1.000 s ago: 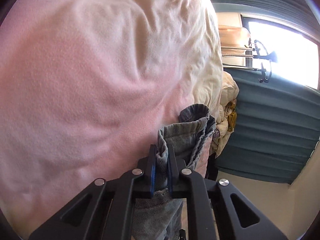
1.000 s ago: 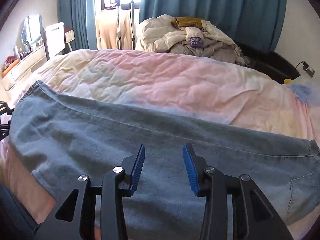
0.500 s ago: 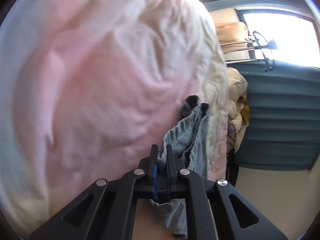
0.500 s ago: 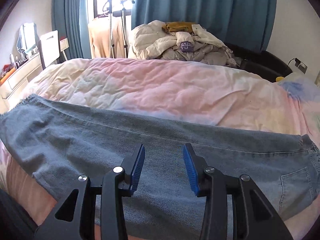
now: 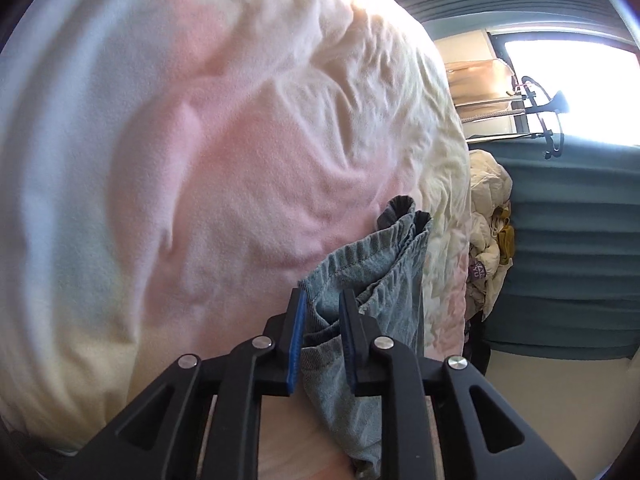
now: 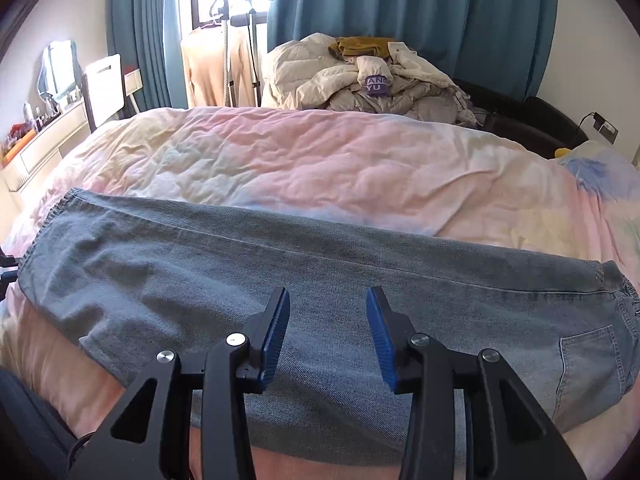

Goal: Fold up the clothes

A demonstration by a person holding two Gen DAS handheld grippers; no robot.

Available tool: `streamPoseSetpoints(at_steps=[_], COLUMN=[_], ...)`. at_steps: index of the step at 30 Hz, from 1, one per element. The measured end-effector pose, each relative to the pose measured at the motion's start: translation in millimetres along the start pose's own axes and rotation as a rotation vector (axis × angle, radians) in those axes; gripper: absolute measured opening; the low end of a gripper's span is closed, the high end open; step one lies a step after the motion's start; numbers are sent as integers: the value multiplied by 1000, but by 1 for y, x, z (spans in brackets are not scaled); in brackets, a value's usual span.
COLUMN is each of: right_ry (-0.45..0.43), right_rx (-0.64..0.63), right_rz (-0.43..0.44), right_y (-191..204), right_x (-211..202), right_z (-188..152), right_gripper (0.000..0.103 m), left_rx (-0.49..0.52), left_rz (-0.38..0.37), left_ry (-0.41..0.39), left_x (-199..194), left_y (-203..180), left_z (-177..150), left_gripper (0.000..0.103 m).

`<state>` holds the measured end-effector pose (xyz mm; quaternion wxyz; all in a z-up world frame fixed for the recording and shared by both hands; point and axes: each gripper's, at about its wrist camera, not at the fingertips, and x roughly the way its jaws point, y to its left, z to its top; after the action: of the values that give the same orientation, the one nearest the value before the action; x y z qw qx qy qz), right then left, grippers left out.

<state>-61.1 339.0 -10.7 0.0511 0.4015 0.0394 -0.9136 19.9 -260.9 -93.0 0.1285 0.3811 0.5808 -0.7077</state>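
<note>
Grey-blue jeans (image 6: 304,280) lie flat across the pink bed cover (image 6: 328,160), leg hems at the left, back pocket at the right. My right gripper (image 6: 328,316) is open and empty, hovering over the middle of the jeans. In the left wrist view my left gripper (image 5: 323,312) has its jaws parted, with the bunched hem of the jeans (image 5: 372,276) still lying loosely between them against the bed cover (image 5: 200,160).
A heap of pale jackets and clothes (image 6: 360,76) sits at the bed's far side by teal curtains (image 6: 440,8). A garment rack (image 6: 224,64) with a beige top stands by the window. A dresser (image 6: 44,136) is at the left.
My left gripper's jaws have parted and loosened their hold on the jeans hem. The hem has come down onto the bed and the jeans lie flatter. My right gripper stayed open.
</note>
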Motion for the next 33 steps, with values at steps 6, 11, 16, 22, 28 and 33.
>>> streamPoseSetpoints(at_steps=[6, 11, 16, 22, 28, 33], right_ry=[9, 33, 46, 74, 93, 109], right_rx=[22, 38, 20, 16, 59, 71], right_rz=[18, 20, 42, 65, 55, 53], right_y=[-4, -6, -1, 3, -9, -10], right_x=[-5, 3, 9, 24, 39, 42], right_z=[-4, -3, -4, 2, 8, 8], right_gripper=[40, 40, 40, 40, 40, 40], left_rx=[179, 361, 652, 716, 731, 645], left_rz=[-18, 21, 157, 190, 189, 152], left_ry=[-25, 68, 45, 81, 50, -11], left_x=[4, 55, 99, 132, 131, 116], left_y=[-51, -98, -138, -135, -132, -129], left_z=[-5, -7, -1, 1, 4, 11], left_gripper=[47, 47, 47, 47, 32, 5])
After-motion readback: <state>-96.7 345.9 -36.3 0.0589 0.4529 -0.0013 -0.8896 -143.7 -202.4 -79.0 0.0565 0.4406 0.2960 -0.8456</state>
